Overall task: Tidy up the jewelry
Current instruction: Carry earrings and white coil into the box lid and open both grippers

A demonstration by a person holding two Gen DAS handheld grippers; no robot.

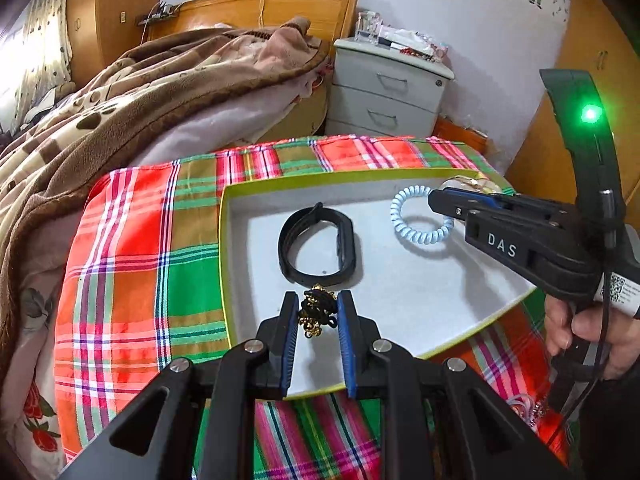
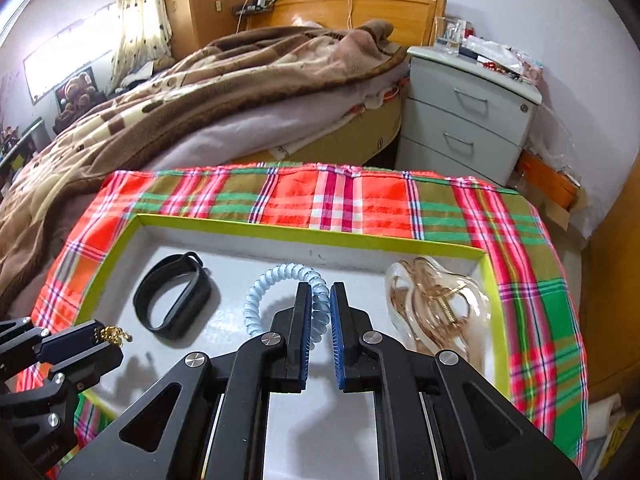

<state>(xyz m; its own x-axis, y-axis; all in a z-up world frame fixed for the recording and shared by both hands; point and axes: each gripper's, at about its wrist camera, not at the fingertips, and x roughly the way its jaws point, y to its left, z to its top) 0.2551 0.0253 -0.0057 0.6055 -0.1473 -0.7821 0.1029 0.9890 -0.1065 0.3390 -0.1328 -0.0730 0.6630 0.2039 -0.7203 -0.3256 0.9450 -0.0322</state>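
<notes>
My left gripper [image 1: 318, 312] pinches a limp, tangle-prone black-and-gold beaded cord bundle [image 1: 317, 309] above the shallow green-rimmed white tray [image 1: 256, 240], while my right gripper [image 2: 320, 312] clamps the springy pale-blue spiral hair tie [image 2: 280, 280] near the tray's middle.

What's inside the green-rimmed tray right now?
In the tray: a black band, a blue coil tie, a clear hair claw. The right gripper hides part of the coil.
</notes>
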